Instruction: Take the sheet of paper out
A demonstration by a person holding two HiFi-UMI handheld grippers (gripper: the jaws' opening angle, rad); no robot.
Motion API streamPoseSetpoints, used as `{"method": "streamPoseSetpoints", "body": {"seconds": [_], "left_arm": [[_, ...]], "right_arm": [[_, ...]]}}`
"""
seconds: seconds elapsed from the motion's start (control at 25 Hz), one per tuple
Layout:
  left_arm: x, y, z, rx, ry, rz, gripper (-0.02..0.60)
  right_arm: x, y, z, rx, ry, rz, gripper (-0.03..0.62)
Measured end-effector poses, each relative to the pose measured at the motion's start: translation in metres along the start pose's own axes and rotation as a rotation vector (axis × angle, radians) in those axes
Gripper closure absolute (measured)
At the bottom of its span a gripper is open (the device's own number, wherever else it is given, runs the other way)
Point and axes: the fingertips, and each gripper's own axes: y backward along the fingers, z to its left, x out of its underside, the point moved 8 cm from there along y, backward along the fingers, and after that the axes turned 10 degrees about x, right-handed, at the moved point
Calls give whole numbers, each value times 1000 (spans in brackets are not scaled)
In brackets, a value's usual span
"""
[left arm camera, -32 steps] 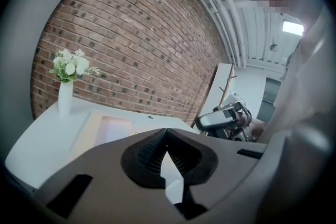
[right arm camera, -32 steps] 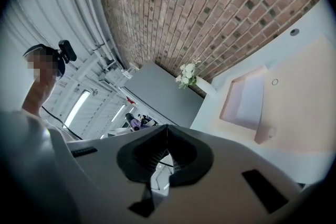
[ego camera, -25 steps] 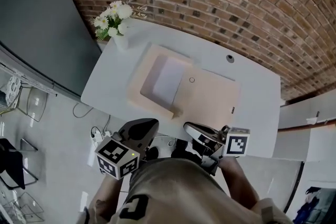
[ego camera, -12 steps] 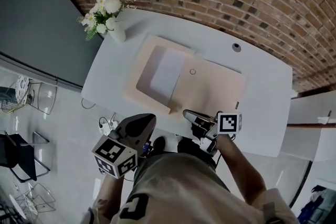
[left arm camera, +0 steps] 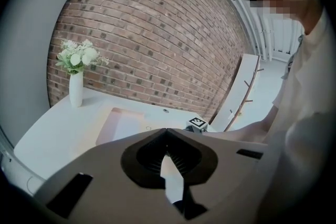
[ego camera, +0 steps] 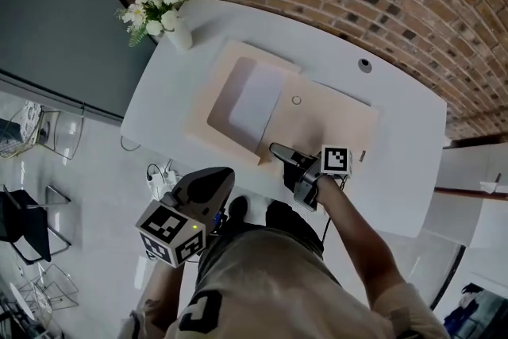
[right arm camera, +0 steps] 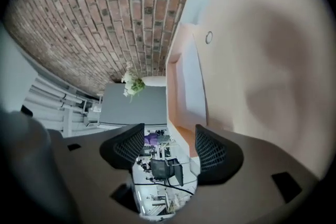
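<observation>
**Sheet still in the box, your right gripper open at its near edge**

From the left: the flower vase (ego camera: pixel 176 34) stands at the white table's (ego camera: pixel 397 139) far corner. Your left gripper (ego camera: pixel 222 175) hangs off the table by your body, jaws pressed together on nothing. The sheet of paper (ego camera: pixel 255 99) lies flat in the open beige box (ego camera: pixel 205 95). Your right gripper (ego camera: pixel 278 152) sits at the box's near edge, jaws just spread wide, nothing between them.

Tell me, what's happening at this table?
A person works with a gripper in each hand. The right gripper, its jaws just opened and empty, reaches toward the near edge of an open box on the table. A sheet of paper lies inside, untouched. The left gripper hangs back, shut.
</observation>
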Motion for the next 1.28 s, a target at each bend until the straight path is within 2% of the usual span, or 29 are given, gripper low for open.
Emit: {"method": "streamPoseSetpoints", "body": {"seconds": [0.44, 0.64, 0.92, 1.28], "left_arm": [[22, 28, 18, -13, 73, -46, 568], [30, 39, 21, -20, 99, -58, 568], [36, 44, 23, -25, 111, -62, 568], [38, 45, 21, -31, 114, -56, 568]], "right_arm": [[-17, -43, -20, 130, -103, -11, 252], [-25, -52, -17, 162, -59, -12, 252], [-28, -64, -12, 162, -41, -14, 252], [-33, -71, -6, 80, -28, -57, 252]]}}
